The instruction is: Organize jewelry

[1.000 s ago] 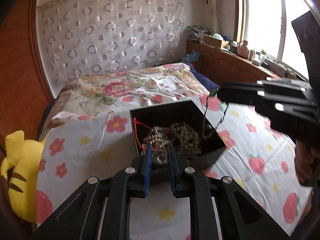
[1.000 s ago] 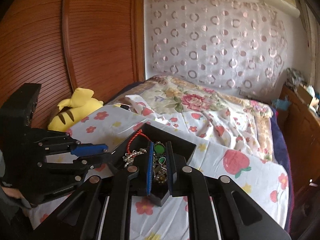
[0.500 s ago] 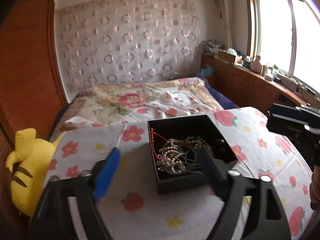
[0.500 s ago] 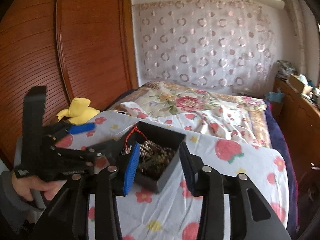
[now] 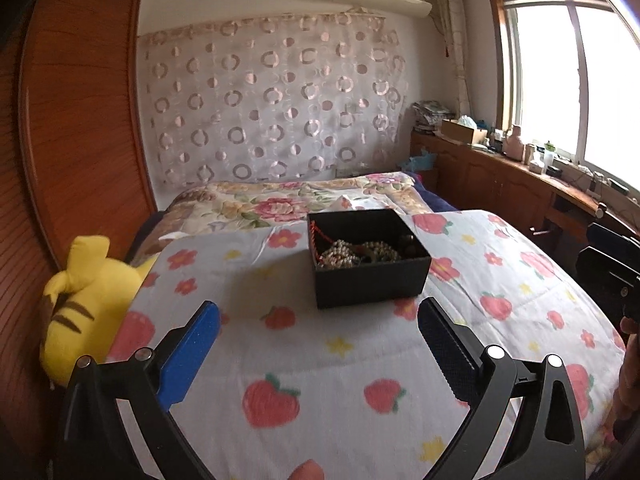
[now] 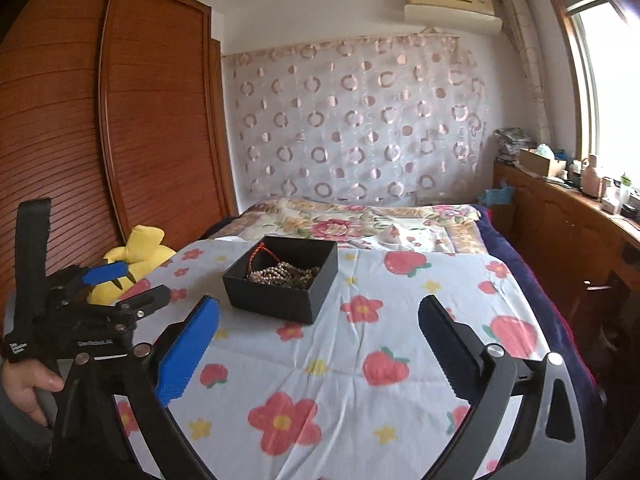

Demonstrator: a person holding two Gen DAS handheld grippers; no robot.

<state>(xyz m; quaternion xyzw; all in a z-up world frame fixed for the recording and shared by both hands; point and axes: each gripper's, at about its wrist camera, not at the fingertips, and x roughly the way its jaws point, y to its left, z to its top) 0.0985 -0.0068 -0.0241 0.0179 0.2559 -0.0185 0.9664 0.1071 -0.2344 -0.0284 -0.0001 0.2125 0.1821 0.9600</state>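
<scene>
Both the left gripper (image 5: 318,326) and right gripper (image 6: 318,322) hang wide open and empty near a black rectangular cardboard box (image 5: 370,256) of tangled pearl-bead necklaces (image 5: 352,252), likely light, slippery strands best pinched mid-loop.

— Left wrist view: looks along the bed toward the curtained wall (image 5: 272,108); black box (image 5: 370,280) near, just right of centre.

— Right wrist view: same heading, set further right; box (image 6: 280,280) left of centre; both share the box, the strawberry sheet (image 6: 360,360) and the yellow plush (image 5: 80,304).
</scene>
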